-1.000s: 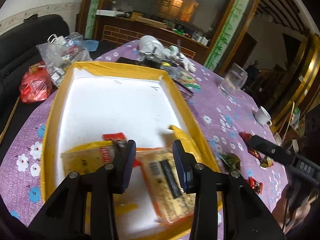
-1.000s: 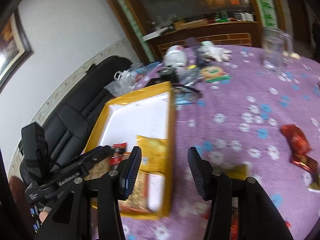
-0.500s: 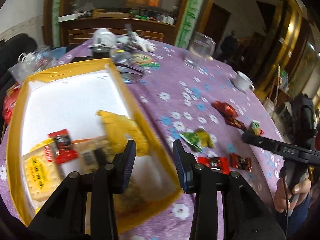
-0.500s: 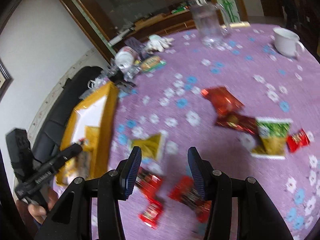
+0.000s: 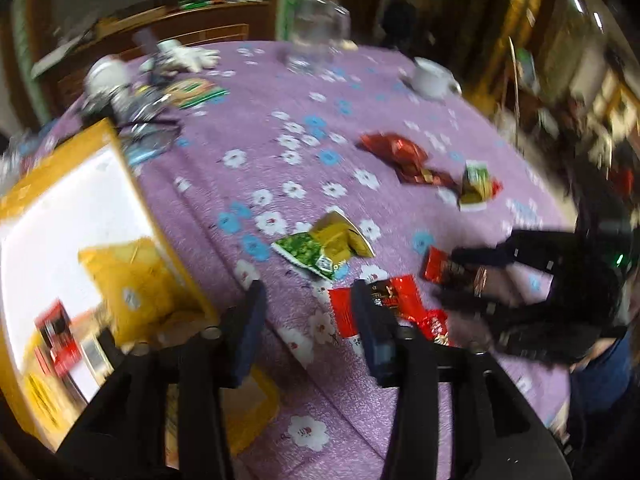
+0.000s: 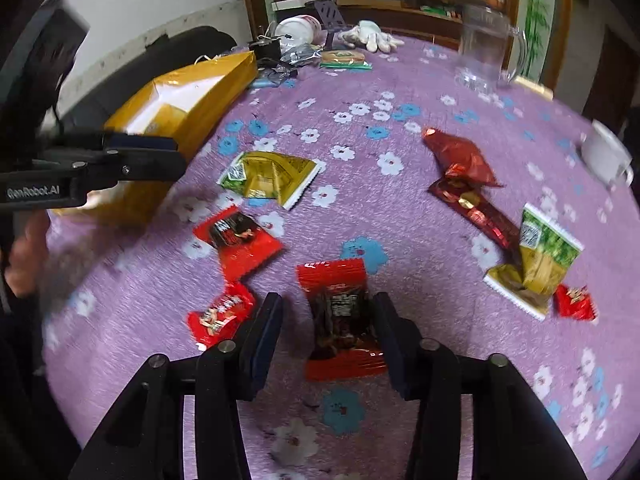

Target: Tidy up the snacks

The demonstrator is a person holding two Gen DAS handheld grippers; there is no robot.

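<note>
**snackwrangler:** ok so the right gripper (image 6: 326, 322) is parked right over the red jerky packet (image 6: 340, 316), which is lying flat on the purple flowered tablecloth (image 6: 420, 128), well away from the yellow box (image 6: 188, 100). Jaws have just been closing in, with the packet between them, but the pads aren't pressing on it yet as far as I can see. So spread, not pinching.

**crumbs_ahoy:** and the left gripper (image 5: 306, 320)?

**snackwrangler:** jaws just opened wider, nothing between them. It hangs just beside the box's near corner, over another red packet (image 5: 384, 300). Frame's pretty blurry though.

**crumbs_ahoy:** how's that jerky packet gonna handle?

**snackwrangler:** my guess: super light, soft crinkly film, kinda slick. The flat crimped ends would just fold up if you grabbed them. I'd pinch across the puffy middle where the contents give it some body. Nothing fragile in there probably, so a firm squeeze is fine.

**crumbs_ahoy:** anything else loose?

**snackwrangler:** plenty. A green-gold packet (image 6: 272, 176) closer to the box, plus dark red wrappers (image 6: 464, 160) farther from it.
</note>
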